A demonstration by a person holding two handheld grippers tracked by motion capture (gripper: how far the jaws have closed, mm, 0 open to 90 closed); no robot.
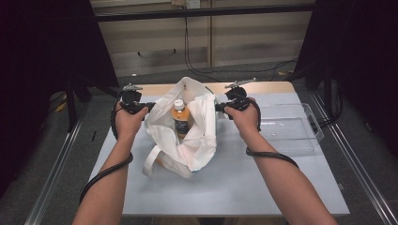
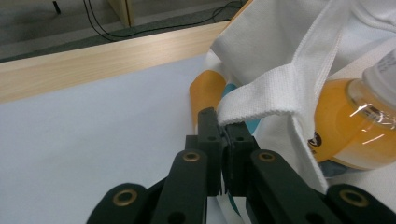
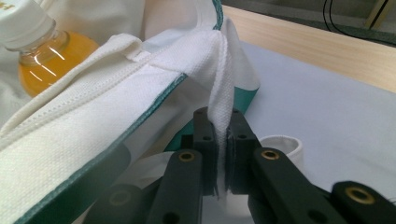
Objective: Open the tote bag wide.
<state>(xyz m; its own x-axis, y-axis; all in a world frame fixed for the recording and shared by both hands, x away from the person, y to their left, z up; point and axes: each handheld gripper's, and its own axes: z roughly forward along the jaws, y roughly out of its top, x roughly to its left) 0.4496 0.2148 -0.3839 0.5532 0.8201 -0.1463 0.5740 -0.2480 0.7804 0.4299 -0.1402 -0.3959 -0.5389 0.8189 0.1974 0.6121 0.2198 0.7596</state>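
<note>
We have the white tote bag (image 1: 187, 136) standing open near the middle of the table (image 1: 234, 183), a little toward its far edge, with a bottle of orange drink (image 1: 179, 118) upright inside it. Each side of the bag's mouth is pinched: our left gripper (image 2: 224, 128) is clamped on the webbing at the bag's left rim, and our right gripper (image 3: 219, 126) is clamped on a fold of the cloth at the right rim (both sets of jaws nearly together, only fabric between them). A clear plastic tray (image 1: 300, 136) lies beside the bag at the table's right edge. We judge the step to be holding the mouth spread; next probably comes lifting or drawing the sides together, which calls for an even pull on both sides so the bottle stays upright.
</note>
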